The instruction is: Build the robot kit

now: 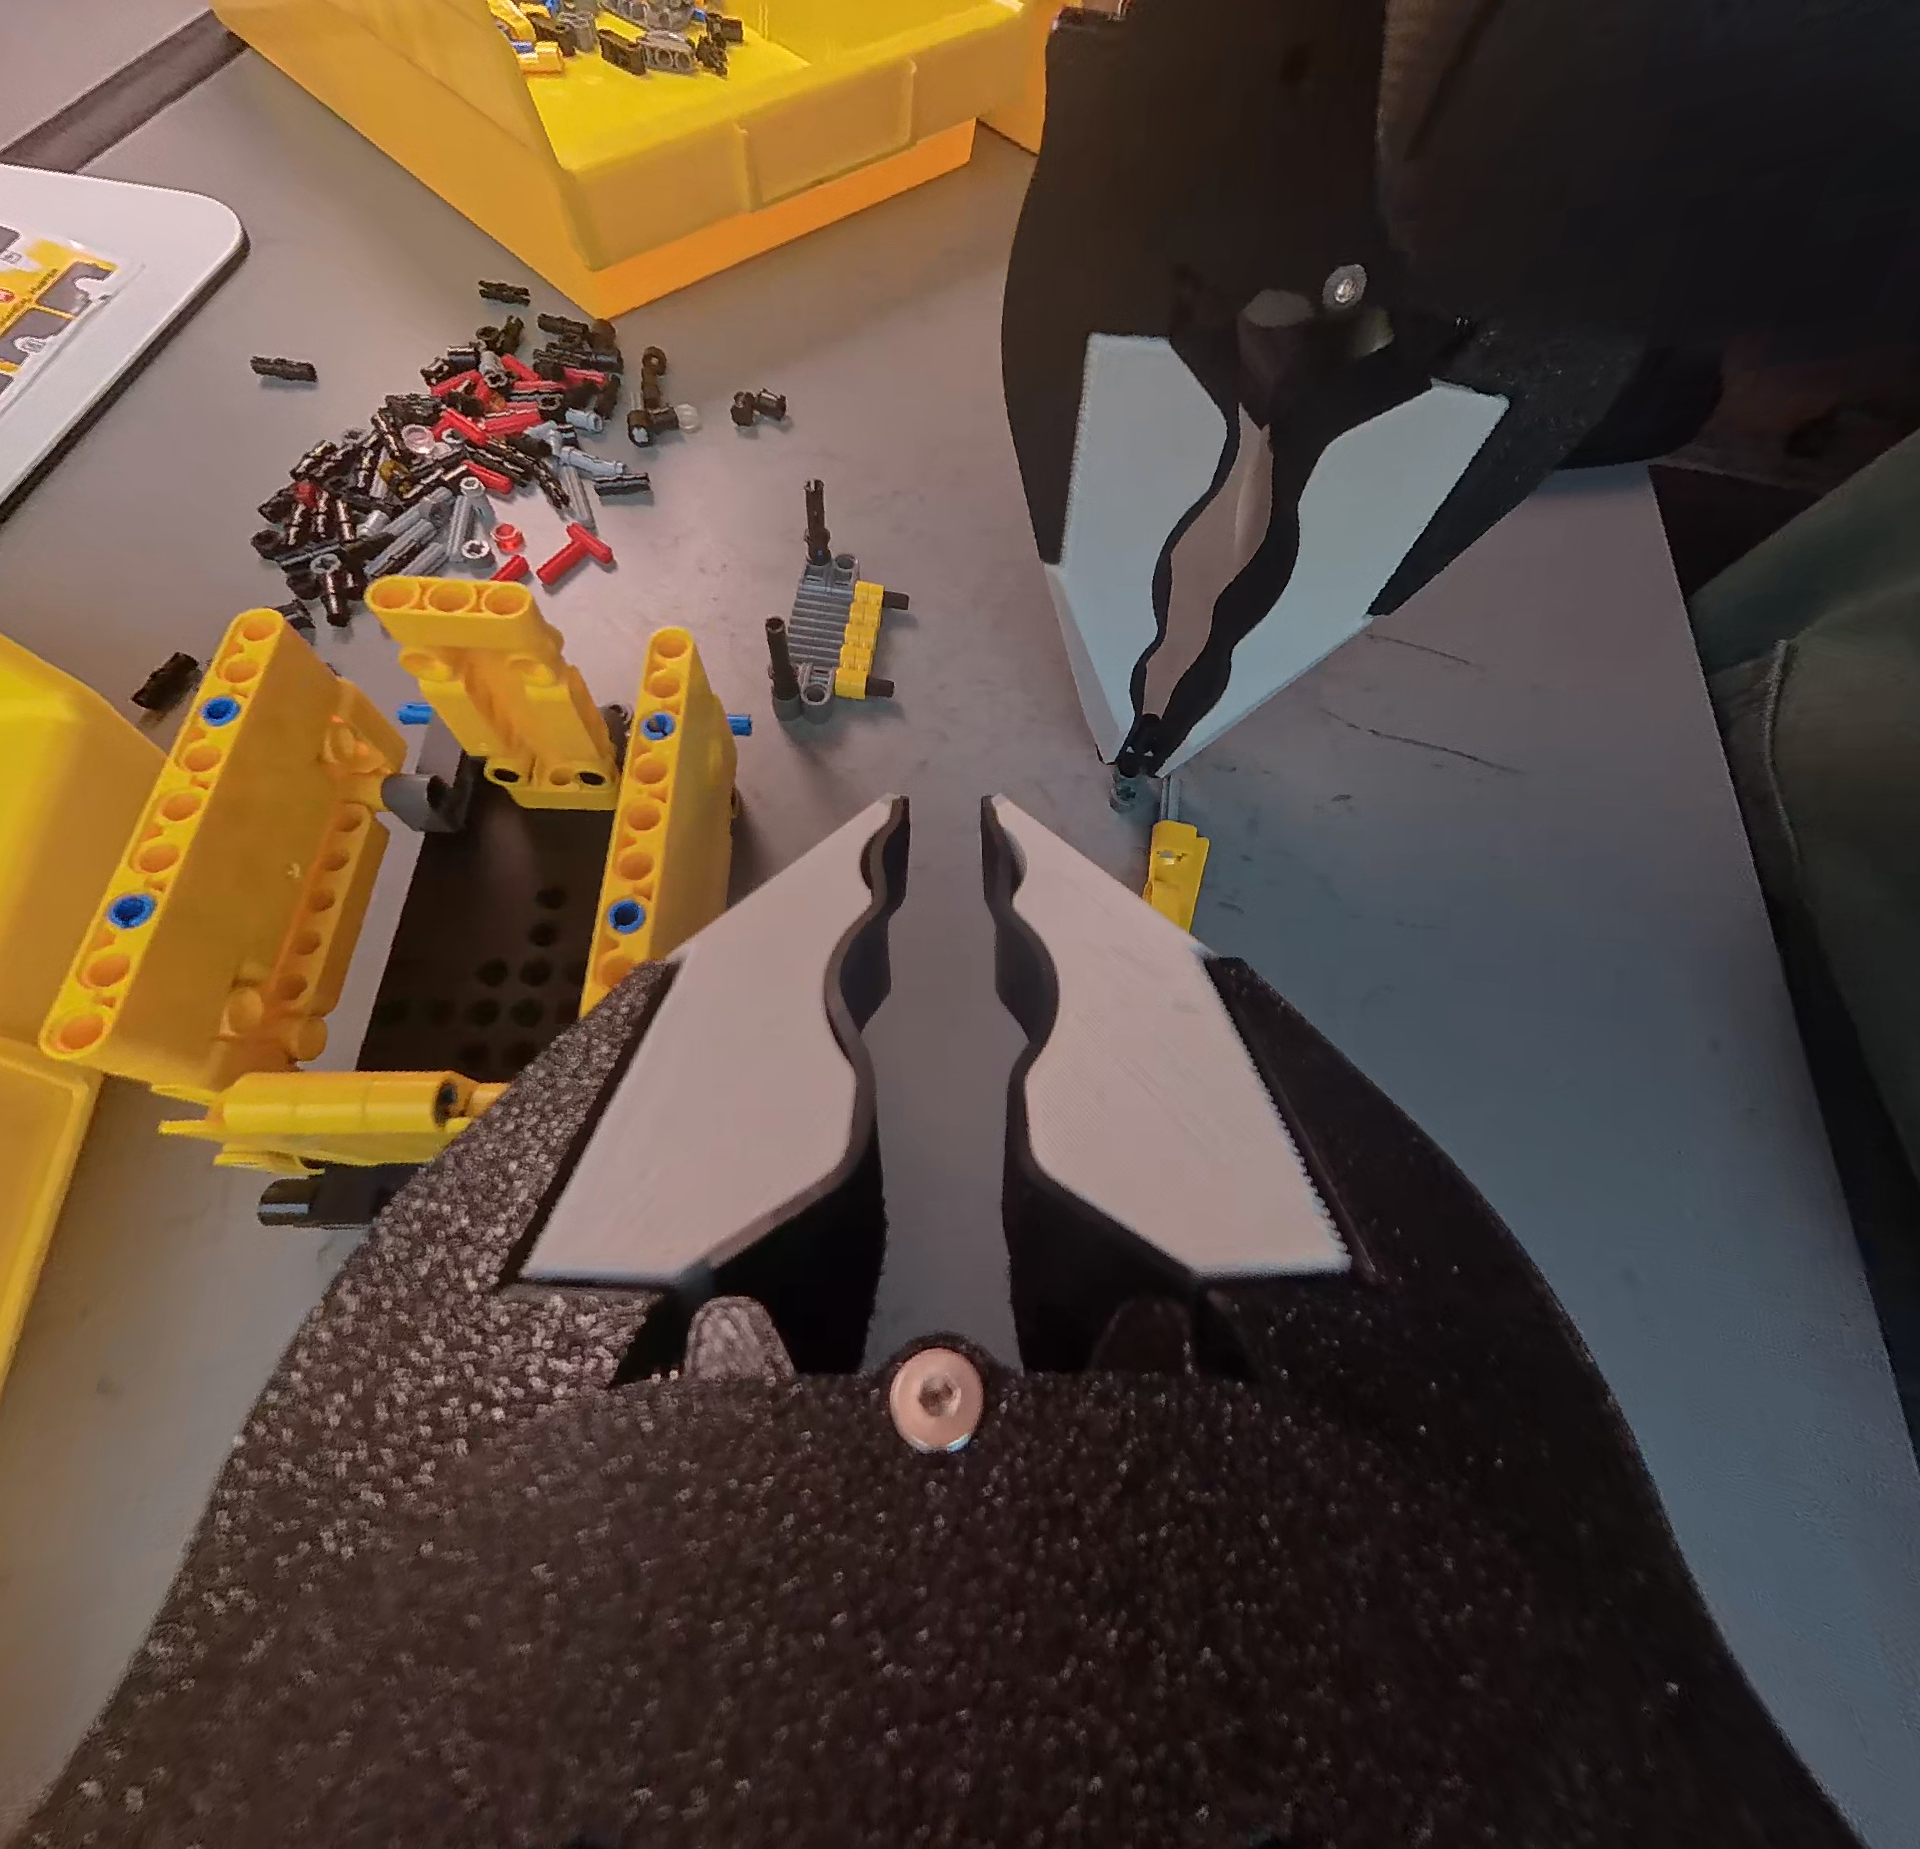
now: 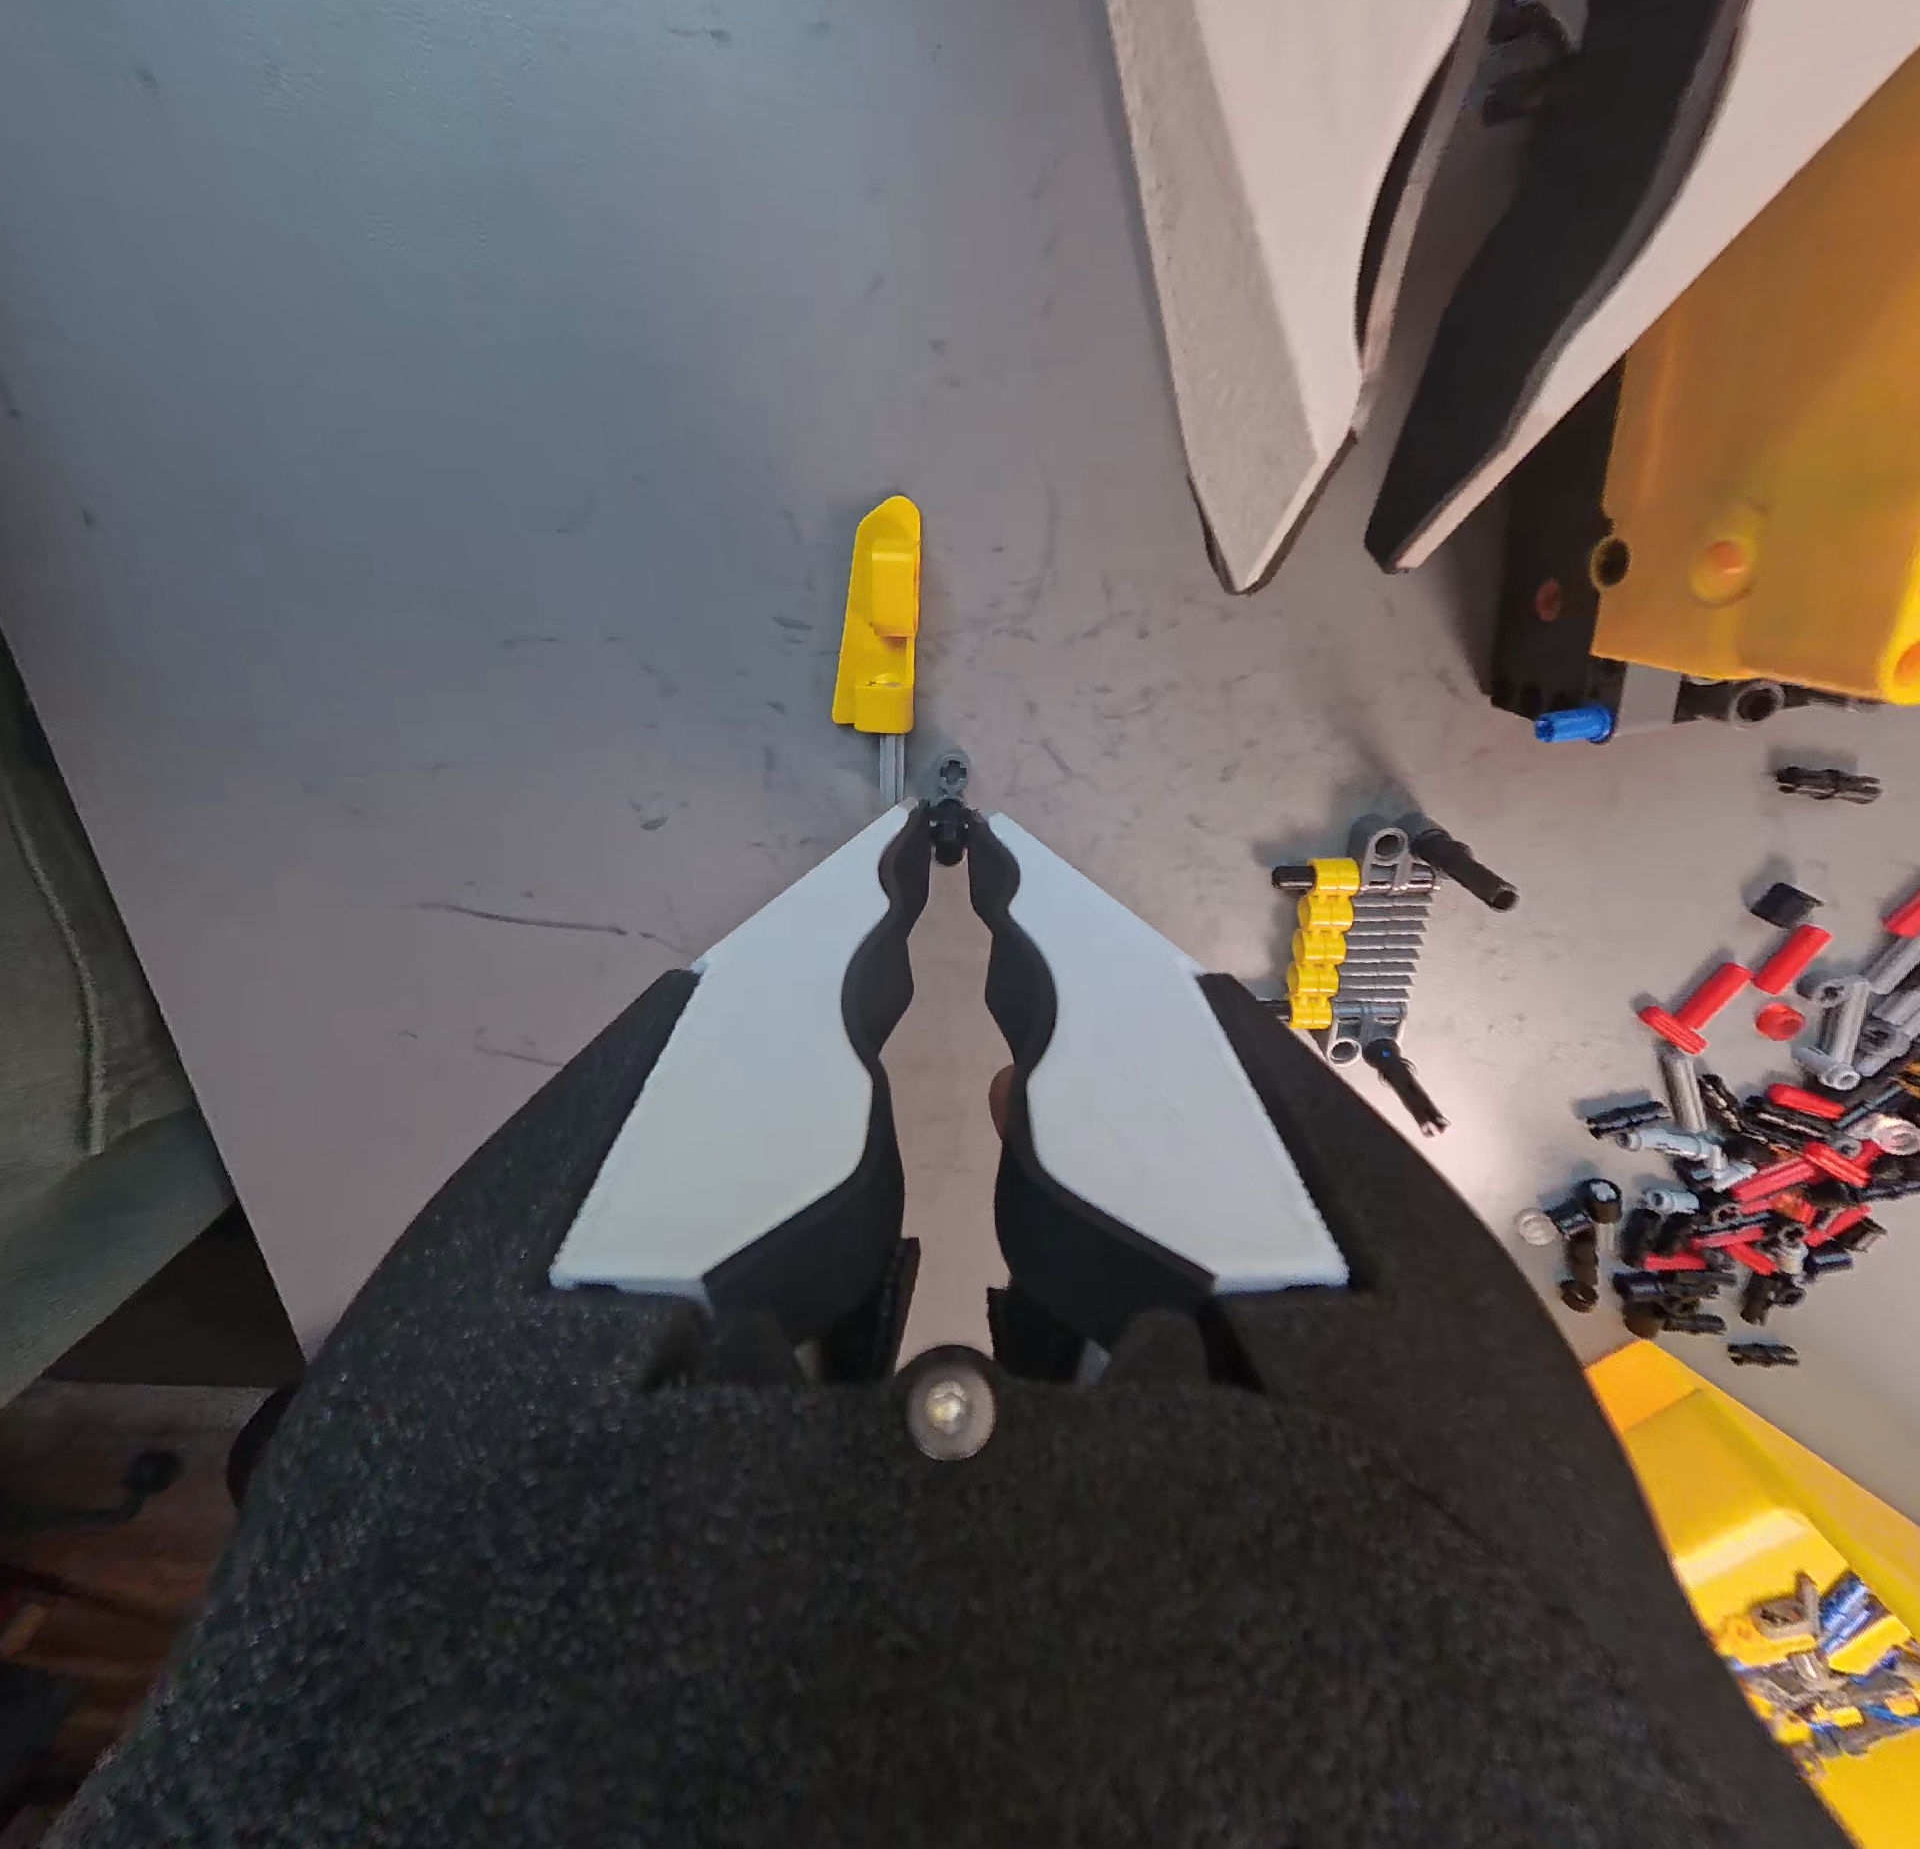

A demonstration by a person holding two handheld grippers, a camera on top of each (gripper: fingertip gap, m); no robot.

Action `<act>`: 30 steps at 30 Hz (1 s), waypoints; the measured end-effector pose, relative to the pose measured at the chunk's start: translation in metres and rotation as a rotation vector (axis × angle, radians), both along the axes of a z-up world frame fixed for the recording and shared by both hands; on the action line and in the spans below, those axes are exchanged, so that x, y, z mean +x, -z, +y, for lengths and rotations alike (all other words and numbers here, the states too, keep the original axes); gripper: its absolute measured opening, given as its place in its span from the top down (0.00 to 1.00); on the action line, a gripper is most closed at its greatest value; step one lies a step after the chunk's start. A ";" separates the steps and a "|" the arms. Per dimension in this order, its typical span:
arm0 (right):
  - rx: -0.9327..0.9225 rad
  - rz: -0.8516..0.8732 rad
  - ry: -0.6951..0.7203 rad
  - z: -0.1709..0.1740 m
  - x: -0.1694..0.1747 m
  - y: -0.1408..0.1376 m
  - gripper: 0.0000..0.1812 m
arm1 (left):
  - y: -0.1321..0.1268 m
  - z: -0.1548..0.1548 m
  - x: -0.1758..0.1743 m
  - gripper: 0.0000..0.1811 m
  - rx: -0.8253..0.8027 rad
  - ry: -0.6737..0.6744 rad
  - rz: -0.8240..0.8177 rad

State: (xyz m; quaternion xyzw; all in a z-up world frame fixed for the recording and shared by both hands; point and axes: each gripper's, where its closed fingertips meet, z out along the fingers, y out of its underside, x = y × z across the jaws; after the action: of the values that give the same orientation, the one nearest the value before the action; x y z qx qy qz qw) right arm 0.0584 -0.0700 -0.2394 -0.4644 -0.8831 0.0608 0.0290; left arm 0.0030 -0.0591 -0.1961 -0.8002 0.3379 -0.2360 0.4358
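- Right wrist view, centre frame: the right gripper [image 2: 945,831], white-and-black fingers drawn narrow, pinches a small black plastic pin [image 2: 945,835] at its tips, just above the scuffed grey table [image 2: 416,449].
- Just beyond the tips, a small grey connector on a thin axle [image 2: 951,773] lies on the table, touching a yellow curved plastic panel piece [image 2: 878,620] at mid-frame.
- Right of centre, a grey ribbed block with yellow connectors and black pins [image 2: 1361,942] lies apart; a loose pile of black, red and grey pins [image 2: 1766,1165] spreads at the right edge.
- Left wrist view, centre frame: the left gripper [image 1: 945,823] hovers with fingers parted and nothing between them.
- Lower left, a yellow-and-black beam-built model [image 1: 416,864] stands just beside it.
- Upper frame, a yellow plastic parts bin [image 1: 831,95] holds mixed small pieces.
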 end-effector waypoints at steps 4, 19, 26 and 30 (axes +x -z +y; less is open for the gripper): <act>-0.014 0.021 -0.010 0.000 0.000 -0.001 0.97 | 0.003 -0.004 0.005 0.93 -0.015 0.030 -0.009; -0.391 0.466 0.064 -0.016 -0.011 -0.068 0.96 | -0.026 -0.033 0.046 0.91 0.006 0.239 -0.227; -0.409 0.453 0.029 -0.022 -0.015 -0.072 0.96 | -0.026 -0.033 0.049 0.96 -0.013 0.236 -0.252; -0.290 0.673 -0.006 -0.005 -0.028 -0.095 0.84 | -0.046 -0.024 0.038 0.97 -0.080 0.174 -0.464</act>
State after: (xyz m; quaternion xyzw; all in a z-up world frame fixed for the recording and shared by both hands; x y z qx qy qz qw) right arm 0.0303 -0.0754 -0.1442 -0.4149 -0.8078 0.3348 0.2517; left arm 0.0411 -0.0832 -0.1501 -0.7090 0.2870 -0.4633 0.4476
